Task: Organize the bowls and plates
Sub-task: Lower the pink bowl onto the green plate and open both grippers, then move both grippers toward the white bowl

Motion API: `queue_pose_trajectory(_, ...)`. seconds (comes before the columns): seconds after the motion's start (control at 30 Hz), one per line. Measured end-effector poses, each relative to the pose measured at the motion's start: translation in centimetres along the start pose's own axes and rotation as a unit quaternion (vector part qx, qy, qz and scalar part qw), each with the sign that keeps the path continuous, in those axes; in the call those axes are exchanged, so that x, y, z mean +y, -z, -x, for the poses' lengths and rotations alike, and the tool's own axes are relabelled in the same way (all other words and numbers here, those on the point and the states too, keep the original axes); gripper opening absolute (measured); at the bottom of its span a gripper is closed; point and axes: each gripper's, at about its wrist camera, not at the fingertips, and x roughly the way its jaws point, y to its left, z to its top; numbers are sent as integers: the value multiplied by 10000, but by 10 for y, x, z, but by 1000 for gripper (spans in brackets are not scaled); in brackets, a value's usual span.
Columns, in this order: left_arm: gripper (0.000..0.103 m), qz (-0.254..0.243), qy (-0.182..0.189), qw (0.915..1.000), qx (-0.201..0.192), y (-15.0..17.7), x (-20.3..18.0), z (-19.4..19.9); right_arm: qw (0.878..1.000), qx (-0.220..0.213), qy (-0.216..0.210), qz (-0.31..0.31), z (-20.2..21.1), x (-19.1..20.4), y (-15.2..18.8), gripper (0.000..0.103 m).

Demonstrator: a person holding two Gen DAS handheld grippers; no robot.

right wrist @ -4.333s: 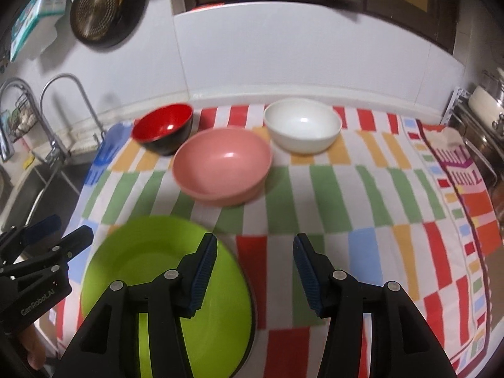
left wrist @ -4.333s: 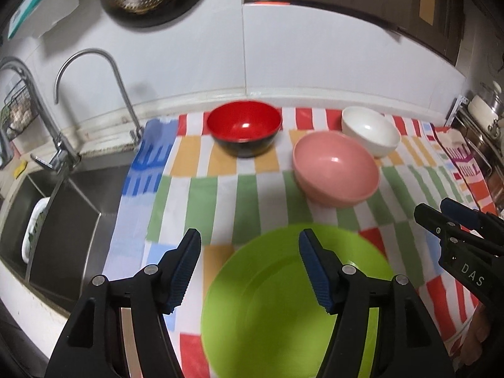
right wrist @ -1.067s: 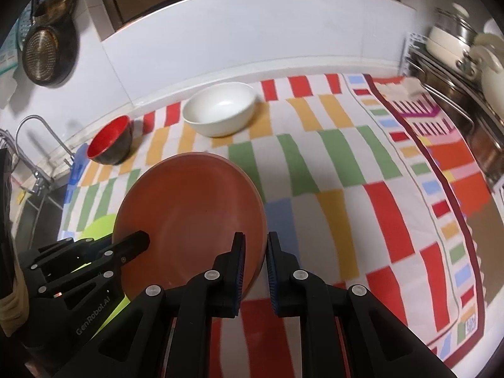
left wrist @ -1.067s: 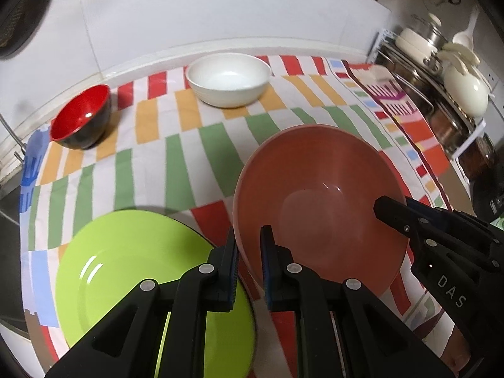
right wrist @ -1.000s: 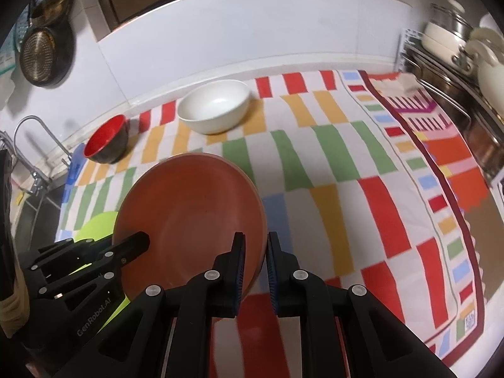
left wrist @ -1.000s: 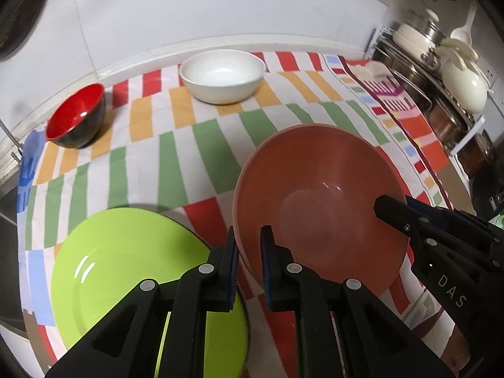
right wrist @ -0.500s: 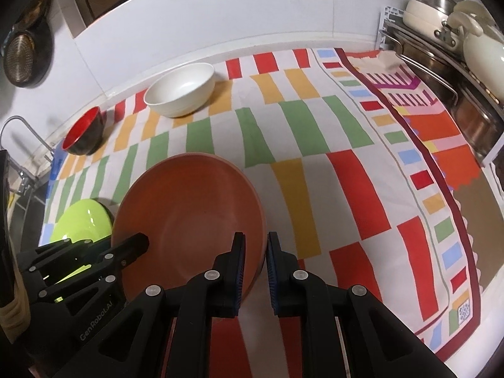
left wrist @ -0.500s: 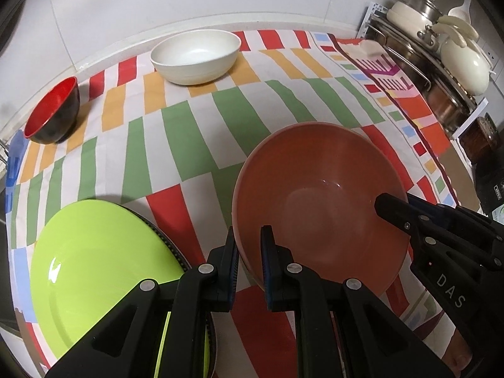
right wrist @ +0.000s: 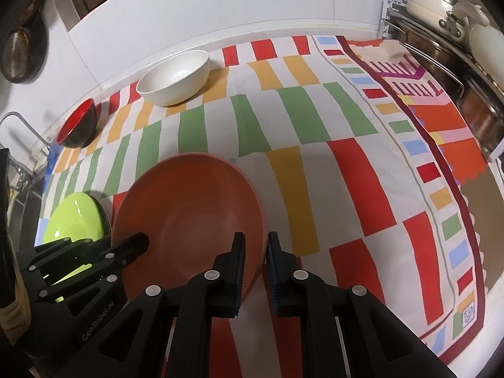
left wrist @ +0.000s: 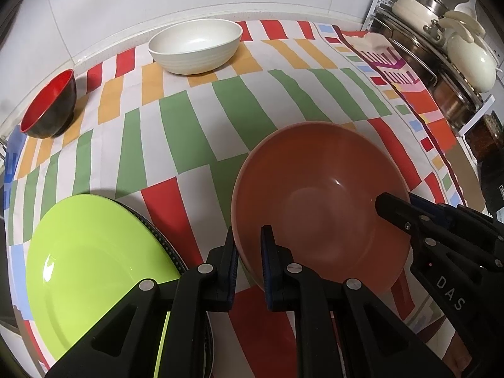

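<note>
Both-handed carry: left gripper point(left wrist: 249, 242) clamps pink bowl point(left wrist: 318, 201) rim at its 8 o'clock, right gripper point(right wrist: 255, 249) at 4 o'clock. Bowl hovers over striped cloth point(left wrist: 195, 119), green plate point(left wrist: 94, 252) just beside at 9 o'clock.

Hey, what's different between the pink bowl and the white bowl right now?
The pink bowl is clamped at opposite rim edges by the left gripper and right gripper; the white bowl stands untouched on the striped cloth. The pink bowl is near the cloth's front, the white bowl at the back by the wall. The pink bowl looks wider and shallower. Both are empty and mouth-up.
</note>
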Motion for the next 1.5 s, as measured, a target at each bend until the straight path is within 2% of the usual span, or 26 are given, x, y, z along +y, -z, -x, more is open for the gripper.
queue_pose_trajectory(0.17, 15, 48, 66, 10000, 6, -1, 2, 1, 10000, 25, -5, -13, -2, 0, 0, 15)
queue_pose_trajectory(0.23, 21, 34, 68, 10000, -34, -2, 3, 3, 10000, 12, -4, -22, -2, 0, 0, 15)
queue_pose_trajectory(0.3, 36, 36, 59, 9999, -102, -3, 5, 7, 10000, -19, -31, -23, -2, 0, 0, 17)
queue_pose_trajectory(0.33, 37, 47, 57, 9998, -177, -4, 7, 11, 10000, -29, -46, -28, -1, 0, -1, 20)
queue_pose_trajectory(0.4, 42, 60, 27, 9996, -284, -5, 10, 18, 9999, -60, -79, -57, 1, 0, -2, 36)
queue_pose_trajectory(0.53, 51, 125, 7, 9986, -519, -11, 20, 35, 9995, -298, 3, -45, 13, 4, -6, 38)
queue_pose_trajectory(0.63, 61, 159, -81, 9970, -755, -17, 28, 48, 9990, -436, -27, -67, 22, 7, -14, 39)
queue_pose_trajectory(0.67, 65, 152, -114, 9964, -823, -19, 30, 52, 9989, -472, -38, -69, 24, 7, -16, 42)
queue_pose_trajectory(0.8, 68, 40, -271, 9949, -973, -30, 39, 63, 9974, -723, -50, -2, 34, 16, -29, 46)
queue_pose_trajectory(0.97, 72, 128, -435, 9918, -1192, -43, 57, 74, 9961, -869, -88, 106, 37, 29, -47, 47)
queue_pose_trajectory(1.1, 73, 167, -597, 9885, -1382, -56, 70, 83, 9948, -1007, -38, 144, 39, 40, -63, 56)
queue_pose_trajectory(1.33, 77, 210, -802, 9834, -1615, -79, 87, 89, 9928, -1148, -120, 323, 37, 57, -93, 56)
queue_pose_trajectory(1.5, 78, 228, -838, 9826, -1644, -98, 99, 84, 9915, -1209, -204, 434, 32, 66, -114, 56)
